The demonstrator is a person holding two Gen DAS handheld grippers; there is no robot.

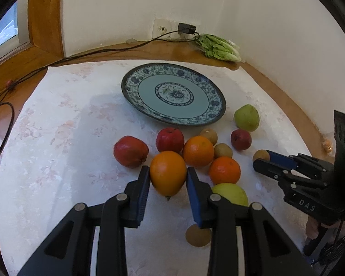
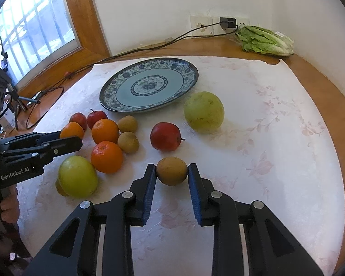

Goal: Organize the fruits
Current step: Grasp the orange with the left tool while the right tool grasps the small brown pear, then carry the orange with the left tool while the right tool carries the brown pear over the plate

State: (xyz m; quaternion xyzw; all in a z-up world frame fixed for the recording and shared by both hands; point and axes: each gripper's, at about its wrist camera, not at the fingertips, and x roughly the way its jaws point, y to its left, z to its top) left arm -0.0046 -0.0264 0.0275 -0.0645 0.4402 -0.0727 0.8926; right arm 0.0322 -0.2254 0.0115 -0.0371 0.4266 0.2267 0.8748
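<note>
Nearest us, our left gripper (image 1: 168, 177) has its jaws pinching an orange (image 1: 168, 172) from both sides, the fruit sitting right between the blue pads at the front of the pile. Our right gripper (image 2: 171, 172) has its jaws pressed onto a small brown fruit (image 2: 171, 171), which lies on the white cloth (image 2: 264, 138) apart from the others. Just past the orange lie two more oranges, red apples (image 1: 170, 139) and small brown fruits close together. Farther back on the bench sits the blue patterned plate (image 1: 215, 112), with a green apple (image 1: 246, 117) just beside its rim.
</note>
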